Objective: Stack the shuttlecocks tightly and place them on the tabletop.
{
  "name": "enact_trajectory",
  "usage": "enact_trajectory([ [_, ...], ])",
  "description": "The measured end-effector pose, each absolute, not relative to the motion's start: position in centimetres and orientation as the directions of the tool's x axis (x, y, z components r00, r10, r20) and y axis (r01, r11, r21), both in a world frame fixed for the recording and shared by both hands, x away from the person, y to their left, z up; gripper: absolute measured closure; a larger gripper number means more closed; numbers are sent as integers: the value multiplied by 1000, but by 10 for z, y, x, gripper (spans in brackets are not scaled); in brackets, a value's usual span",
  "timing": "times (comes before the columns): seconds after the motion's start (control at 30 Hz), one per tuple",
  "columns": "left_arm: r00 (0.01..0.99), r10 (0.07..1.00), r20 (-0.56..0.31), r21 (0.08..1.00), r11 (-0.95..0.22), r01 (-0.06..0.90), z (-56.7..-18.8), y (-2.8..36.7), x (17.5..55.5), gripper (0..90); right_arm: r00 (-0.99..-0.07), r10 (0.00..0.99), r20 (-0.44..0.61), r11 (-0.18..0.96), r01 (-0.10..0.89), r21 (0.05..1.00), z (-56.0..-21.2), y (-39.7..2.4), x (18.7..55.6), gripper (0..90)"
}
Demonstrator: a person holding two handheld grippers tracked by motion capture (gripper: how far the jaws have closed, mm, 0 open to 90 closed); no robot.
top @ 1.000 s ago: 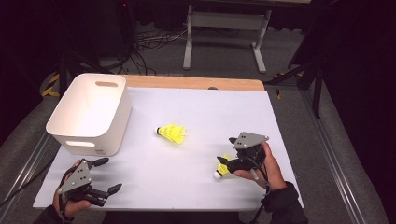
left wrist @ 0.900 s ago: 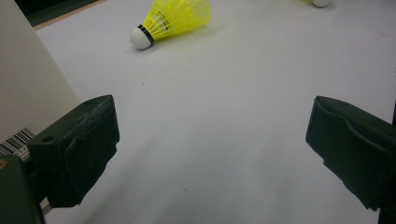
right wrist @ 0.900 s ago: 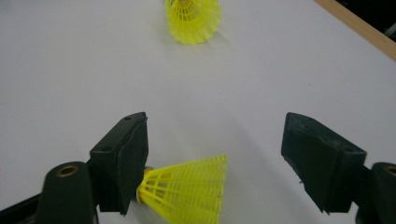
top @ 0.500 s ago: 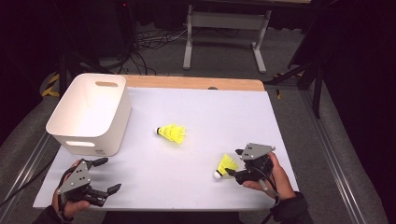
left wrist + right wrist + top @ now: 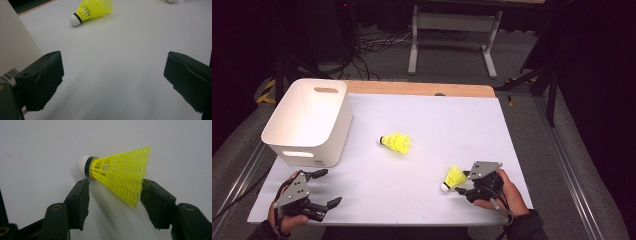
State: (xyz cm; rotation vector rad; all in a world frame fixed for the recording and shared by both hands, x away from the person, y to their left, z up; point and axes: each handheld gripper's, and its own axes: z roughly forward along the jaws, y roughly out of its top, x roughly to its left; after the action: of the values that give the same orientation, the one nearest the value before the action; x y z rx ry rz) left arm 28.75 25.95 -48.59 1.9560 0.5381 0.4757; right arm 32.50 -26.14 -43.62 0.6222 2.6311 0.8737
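A yellow shuttlecock (image 5: 453, 177) with a white cork lies on the white table near its front right. My right gripper (image 5: 462, 182) is low over it, and its jaws have just been closing. In the right gripper view the shuttlecock (image 5: 120, 172) lies crosswise between the jaw tips of my right gripper (image 5: 113, 192). One tip is by the cork band, the other at the skirt's rim, and I see no firm squeeze. A second yellow shuttlecock (image 5: 396, 142) lies mid-table. My left gripper (image 5: 327, 188) rests open at the front left, holding nothing (image 5: 112, 75).
A white plastic bin (image 5: 307, 150) with handle slots stands at the back left, its wall (image 5: 15, 50) close beside my left gripper. The mid-table shuttlecock (image 5: 95, 8) lies ahead of the left jaws. A wooden strip (image 5: 422, 89) borders the table's far edge.
My right gripper has sunk toward the table and its jaws have narrowed around the near shuttlecock. The left gripper and the mid-table shuttlecock have stayed put.
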Motion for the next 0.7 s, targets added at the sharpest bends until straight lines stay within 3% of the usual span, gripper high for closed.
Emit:
enact_trajectory([
  [0.17, 824, 560, 92, 904, -393, 166, -487, 259, 288, 35, -875, 462, -143, 738, 290, 609, -439, -260, 326, 541],
  [0.53, 824, 559, 93, 902, -397, 167, -487, 259, 289, 36, -901, 409, -142, 755, 247, 607, -438, -264, 324, 859],
  [0.7, 824, 559, 93, 902, -397, 167, -487, 259, 289, 36, -909, 391, -146, 762, 231, 604, -437, -262, 322, 890],
])
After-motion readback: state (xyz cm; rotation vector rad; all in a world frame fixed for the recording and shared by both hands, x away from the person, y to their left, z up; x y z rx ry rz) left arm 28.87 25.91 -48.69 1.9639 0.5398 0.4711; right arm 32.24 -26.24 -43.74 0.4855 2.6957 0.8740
